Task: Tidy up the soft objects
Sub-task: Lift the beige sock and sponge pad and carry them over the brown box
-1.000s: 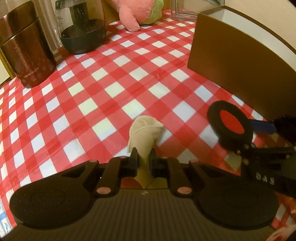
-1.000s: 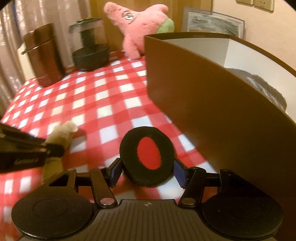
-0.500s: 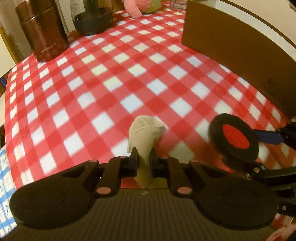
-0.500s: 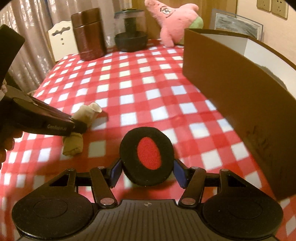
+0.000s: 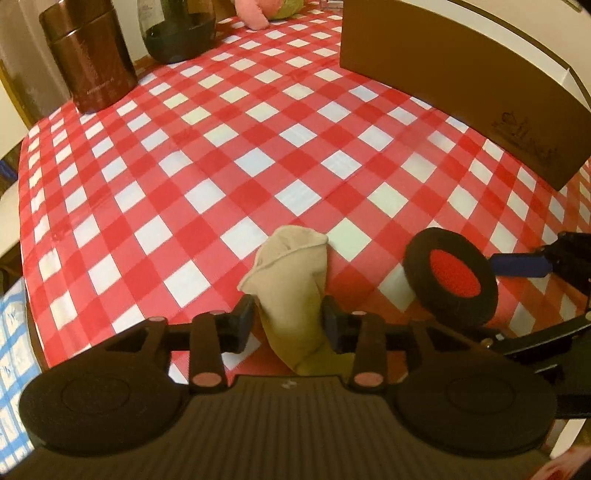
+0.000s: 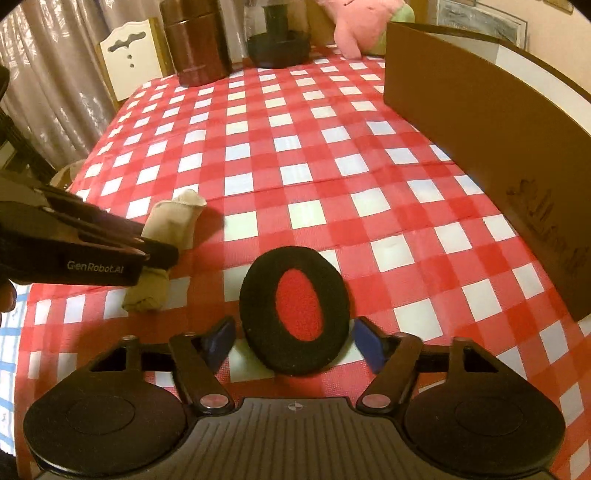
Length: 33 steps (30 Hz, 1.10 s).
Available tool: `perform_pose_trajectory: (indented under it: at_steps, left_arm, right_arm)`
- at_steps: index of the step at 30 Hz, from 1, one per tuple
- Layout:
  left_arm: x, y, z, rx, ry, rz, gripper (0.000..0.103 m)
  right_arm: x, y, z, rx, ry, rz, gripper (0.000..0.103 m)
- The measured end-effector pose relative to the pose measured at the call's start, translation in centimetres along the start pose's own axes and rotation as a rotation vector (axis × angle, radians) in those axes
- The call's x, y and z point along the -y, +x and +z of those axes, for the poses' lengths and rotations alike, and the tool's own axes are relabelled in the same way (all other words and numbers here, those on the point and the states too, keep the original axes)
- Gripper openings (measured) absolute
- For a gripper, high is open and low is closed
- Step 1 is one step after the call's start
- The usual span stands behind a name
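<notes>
- Left gripper (image 5: pixel 288 319): jaws opening; beige sock (image 5: pixel 291 280) lies between the pads with a visible gap on each side, so released, not pinched
- Sock rests on the red-and-white checked worktop (image 5: pixel 258 162), cuff end pointing to 12 o'clock in the left wrist view, lower end running back under the gripper body
- Right gripper (image 6: pixel 295 338): jaws opening; black ear pad with red centre (image 6: pixel 295 308) stands between the blue pads, gaps visible on both sides, so let go; whether it leans on anything I cannot tell
- In the left wrist view the ear pad sits at 3 o'clock from the sock, near but apart, one blue finger (image 5: pixel 517 264) of the right gripper just beside it
- In the right wrist view the sock (image 6: pixel 166 236) is at 10 o'clock from the ear pad, partly covered by the left gripper
- Brown box (image 6: pixel 480 122) stands along the worktop's right side, 1 to 3 o'clock
- Far edge, 11 to 12 o'clock: brown canister (image 6: pixel 195 40), dark glass jar (image 6: pixel 279 40), pink plush toy (image 6: pixel 354 22)
</notes>
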State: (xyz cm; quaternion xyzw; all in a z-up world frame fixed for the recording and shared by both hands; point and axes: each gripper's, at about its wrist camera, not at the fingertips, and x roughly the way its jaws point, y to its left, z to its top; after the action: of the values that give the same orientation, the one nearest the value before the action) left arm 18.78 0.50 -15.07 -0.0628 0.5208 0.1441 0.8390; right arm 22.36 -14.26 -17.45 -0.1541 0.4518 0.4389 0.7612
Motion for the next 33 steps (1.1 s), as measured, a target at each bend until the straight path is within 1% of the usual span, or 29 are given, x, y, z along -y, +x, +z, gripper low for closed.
perform_pose_trajectory:
  at_steps: [2, 5, 8, 11, 13, 14, 15, 16, 17, 19, 22, 33]
  left_arm:
    - [-0.1, 0.2, 0.1, -0.003, 0.004, 0.000, 0.043]
    - [-0.6, 0.4, 0.2, -0.007, -0.019, -0.012, 0.047]
    - [-0.8, 0.9, 0.4, -0.012, -0.040, -0.012, 0.046]
    - [-0.8, 1.1, 0.6, -0.011, -0.042, -0.018, 0.041]
    - [-0.5, 1.1, 0.6, -0.006, -0.031, -0.018, 0.032]
    - [-0.3, 1.1, 0.7, -0.003, -0.018, -0.016, 0.030]
    - [-0.2, 1.1, 0.7, -0.002, -0.009, -0.018, 0.025]
    - [-0.1, 1.1, 0.7, -0.003, -0.003, -0.018, 0.022]
    - [0.0, 1.1, 0.7, -0.004, 0.000, -0.018, 0.021]
    - [0.1, 1.1, 0.7, -0.005, 0.005, -0.024, 0.015]
    - [0.3, 1.1, 0.8, -0.009, 0.012, -0.022, 0.013]
    - [0.7, 0.9, 0.8, -0.015, 0.028, -0.015, 0.011]
  right_arm:
    - [0.1, 0.3, 0.0, -0.012, 0.000, -0.002, 0.080]
    - [-0.1, 0.7, 0.1, 0.000, -0.013, -0.021, 0.082]
    - [-0.3, 0.8, 0.2, 0.017, -0.013, -0.040, 0.082]
    - [-0.4, 1.2, 0.5, 0.017, -0.010, -0.064, 0.082]
    - [-0.5, 1.4, 0.7, 0.017, -0.017, -0.069, 0.082]
    - [-0.5, 1.5, 0.7, 0.019, -0.016, -0.070, 0.081]
    - [-0.6, 1.5, 0.8, 0.021, -0.016, -0.071, 0.081]
    - [-0.6, 1.5, 0.8, 0.026, -0.018, -0.073, 0.077]
    - [-0.7, 1.4, 0.8, 0.034, -0.025, -0.070, 0.071]
    - [-1.0, 1.3, 0.7, 0.042, -0.051, -0.060, 0.065]
    - [-1.1, 1.3, 0.7, 0.045, -0.056, -0.058, 0.064]
    - [-1.7, 0.7, 0.4, 0.046, -0.070, -0.037, 0.063]
